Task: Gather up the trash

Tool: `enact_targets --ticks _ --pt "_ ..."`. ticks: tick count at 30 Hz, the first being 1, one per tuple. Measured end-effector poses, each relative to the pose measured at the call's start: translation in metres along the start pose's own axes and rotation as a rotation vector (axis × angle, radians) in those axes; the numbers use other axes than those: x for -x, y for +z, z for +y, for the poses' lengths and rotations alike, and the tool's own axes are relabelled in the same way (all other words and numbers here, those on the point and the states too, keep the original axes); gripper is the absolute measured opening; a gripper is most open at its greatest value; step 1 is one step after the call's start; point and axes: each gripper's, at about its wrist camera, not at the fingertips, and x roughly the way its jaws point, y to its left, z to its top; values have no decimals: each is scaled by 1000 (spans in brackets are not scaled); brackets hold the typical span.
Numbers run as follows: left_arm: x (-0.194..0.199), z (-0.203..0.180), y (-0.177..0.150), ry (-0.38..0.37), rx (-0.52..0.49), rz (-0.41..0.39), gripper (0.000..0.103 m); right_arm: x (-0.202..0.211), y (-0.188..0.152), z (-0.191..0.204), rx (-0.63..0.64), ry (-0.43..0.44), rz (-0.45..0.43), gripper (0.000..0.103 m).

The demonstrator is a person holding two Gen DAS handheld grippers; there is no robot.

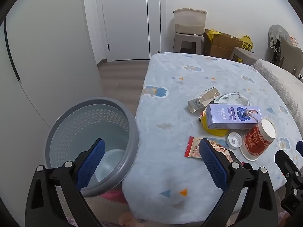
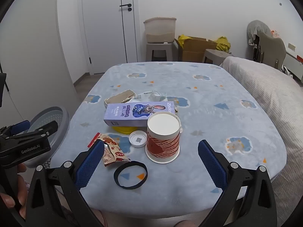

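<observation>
Both claws stood spread wide and empty over a table (image 2: 217,113) draped in a blue patterned cloth, the trash untouched. The left gripper (image 1: 149,162) hovered at the table's left edge, above the grey perforated bin (image 1: 90,113) that stood just beside that edge. The right gripper (image 2: 149,162) faced the litter: a red paper cup (image 2: 163,138) upside down near the table's front, a white cap (image 2: 137,138) and snack wrapper (image 2: 111,149) to its left, a purple carton (image 2: 138,113) behind it, a black band (image 2: 130,175) nearest the front edge. A sound first pick would likely be the cup, gripped across its wall. Open cloth lay to the cup's right; the bin rim crowded the left edge.
</observation>
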Motion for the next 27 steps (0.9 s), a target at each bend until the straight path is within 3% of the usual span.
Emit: enact_targets --ticks 27 --pt "0 3 0 0 6 -2 95 1 0 0 1 -1 -2 97"
